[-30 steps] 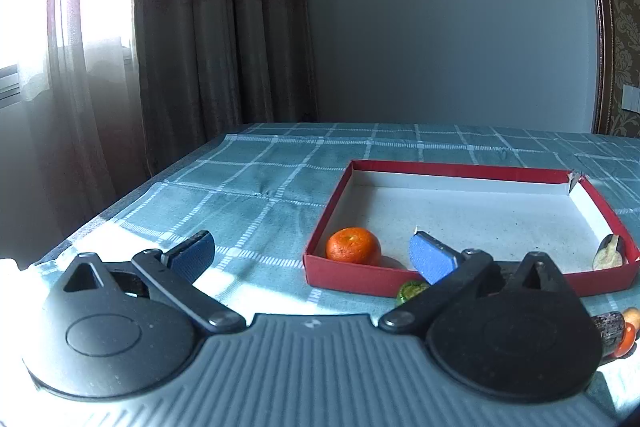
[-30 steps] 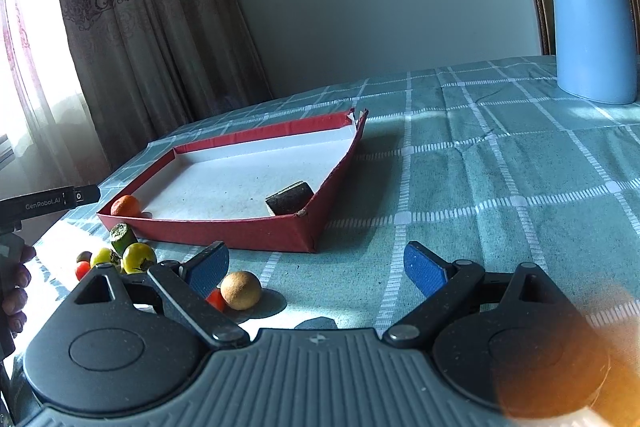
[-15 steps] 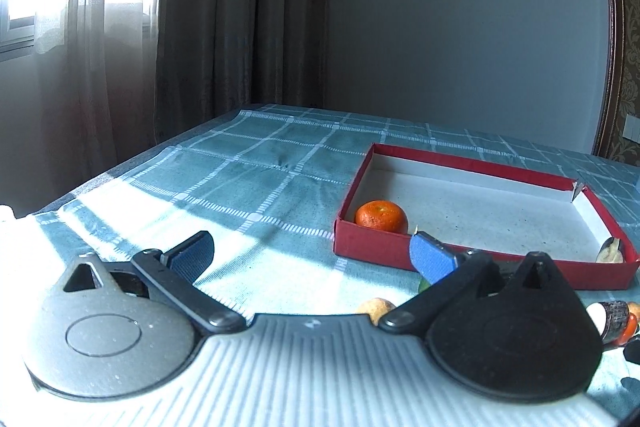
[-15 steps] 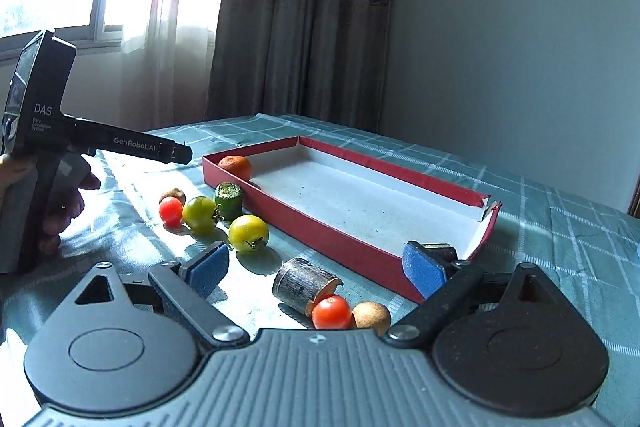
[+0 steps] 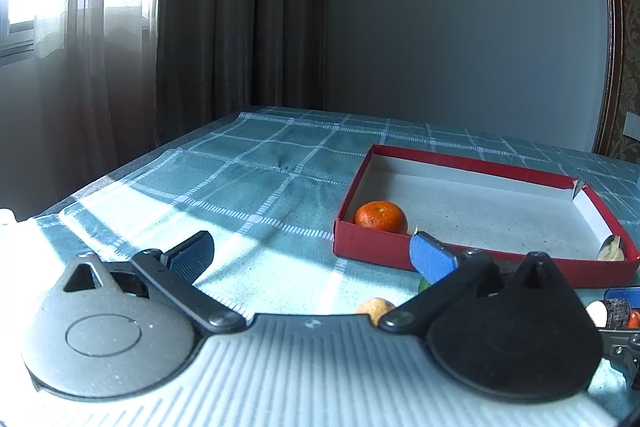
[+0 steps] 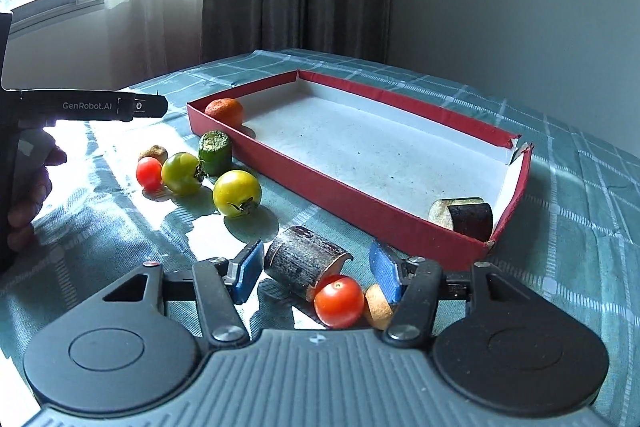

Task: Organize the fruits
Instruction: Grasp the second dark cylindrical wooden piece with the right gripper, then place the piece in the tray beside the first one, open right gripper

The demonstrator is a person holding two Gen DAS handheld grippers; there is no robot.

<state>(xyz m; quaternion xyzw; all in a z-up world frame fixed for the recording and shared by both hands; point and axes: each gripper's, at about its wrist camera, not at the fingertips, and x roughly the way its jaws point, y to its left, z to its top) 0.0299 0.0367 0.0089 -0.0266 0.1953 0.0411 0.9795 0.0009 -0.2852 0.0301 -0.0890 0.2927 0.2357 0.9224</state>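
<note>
We are bringing the right gripper (image 6: 316, 273) down beside the red box (image 6: 360, 201), and that is the change: a second ago it was pointing across the cloth toward the kettle, half a second ago it was swinging toward the fruit, and now its jaws are narrowing around the dark cylinder (image 6: 300, 263) lying just outside the box's near wall. They are still spread, pinching nothing; one blue pad sits close to each side of the cylinder, with a red tomato (image 6: 339, 301) and a tan piece (image 6: 376, 305) crowding the right pad.

The left gripper (image 5: 312, 251) is drifting back from the box, jaws wide apart and holding nothing, over bare cloth on the box's left.

Inside the box we are seeing only the orange (image 6: 225, 110) in the far-left corner and a dark chunk (image 6: 464, 217) at the right end. Everything else is still outside, along the box's near-left wall: the green stub (image 6: 215, 151), two yellow-green tomatoes (image 6: 237, 193), a second red tomato and a brown bit.

We judge that we are moving from search to grasp, with most of the sorting still ahead. The worry is the tomato touching the cylinder's cut end: closing now may catch or roll it.
</note>
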